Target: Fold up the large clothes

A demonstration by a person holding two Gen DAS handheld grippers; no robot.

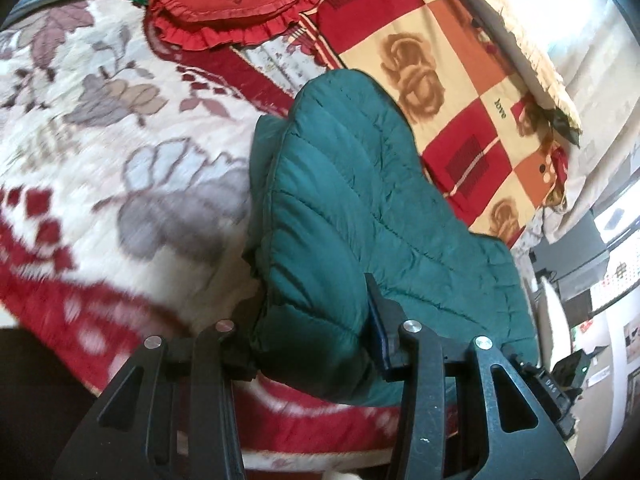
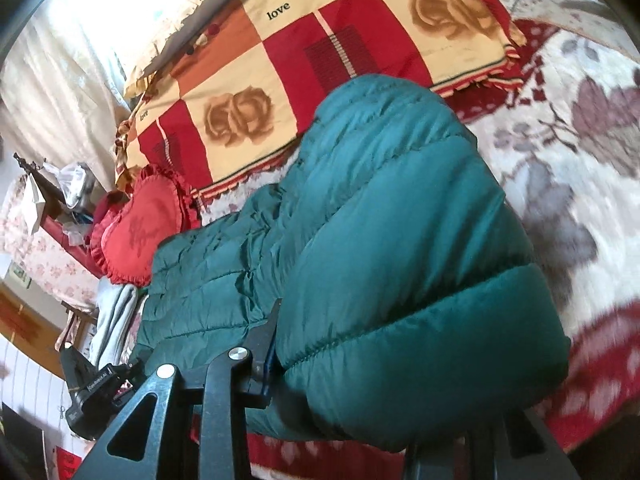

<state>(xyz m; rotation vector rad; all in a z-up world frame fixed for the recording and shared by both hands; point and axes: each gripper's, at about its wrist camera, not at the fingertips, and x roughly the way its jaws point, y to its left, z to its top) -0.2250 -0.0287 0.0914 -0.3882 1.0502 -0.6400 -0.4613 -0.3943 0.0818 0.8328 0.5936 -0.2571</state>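
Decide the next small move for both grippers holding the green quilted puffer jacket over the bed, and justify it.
Probably carry both ends forward and lay the fold down. The left gripper and the right gripper each clamp the green quilted puffer jacket, which hangs bunched above the floral blanket, not yet flat.

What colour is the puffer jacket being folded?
Dark teal green, quilted puffer jacket; the right wrist view shows it best.

Both wrist views close over the bed (image 1: 100, 128), seemingly opposed, sharing the green jacket (image 2: 380, 220).
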